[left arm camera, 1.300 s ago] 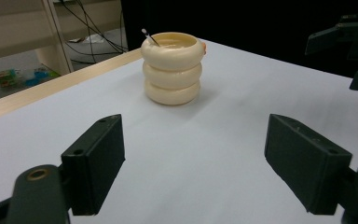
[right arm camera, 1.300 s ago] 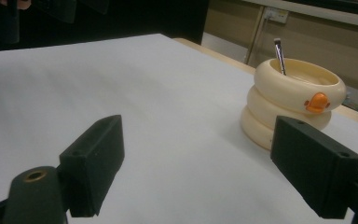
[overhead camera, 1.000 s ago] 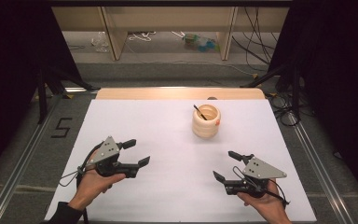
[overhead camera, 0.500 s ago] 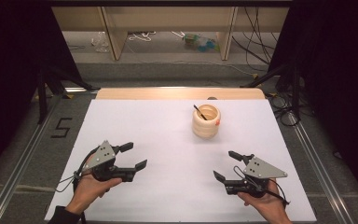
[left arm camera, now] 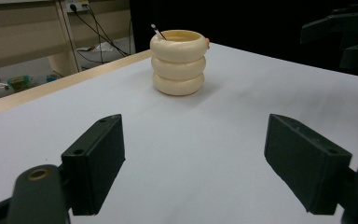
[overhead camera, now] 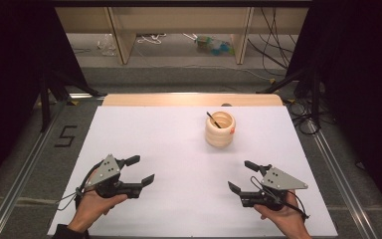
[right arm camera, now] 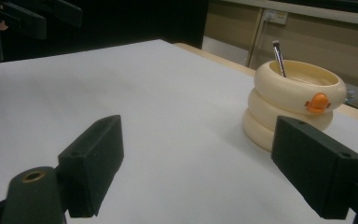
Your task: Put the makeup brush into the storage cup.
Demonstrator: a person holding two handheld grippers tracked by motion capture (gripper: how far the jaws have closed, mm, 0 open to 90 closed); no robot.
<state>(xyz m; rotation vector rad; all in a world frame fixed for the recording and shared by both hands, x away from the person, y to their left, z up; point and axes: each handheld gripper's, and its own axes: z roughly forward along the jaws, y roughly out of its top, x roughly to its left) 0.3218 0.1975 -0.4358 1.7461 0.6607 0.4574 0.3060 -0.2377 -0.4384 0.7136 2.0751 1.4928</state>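
Holding both grippers open, short of the holder

Hovering low over the white counter (overhead camera: 179, 149), I have the left gripper (overhead camera: 142, 170) and the right gripper (overhead camera: 239, 176) near its front edge, well apart from each other. Both sets of fingers (left arm camera: 95, 161) are spread wide and grip nothing. A cream ringed holder (overhead camera: 220, 129) with an orange duck bill stands upright toward the far side, nearer my right gripper. A thin dark stick (overhead camera: 213, 119) leans inside it, tip above the rim.
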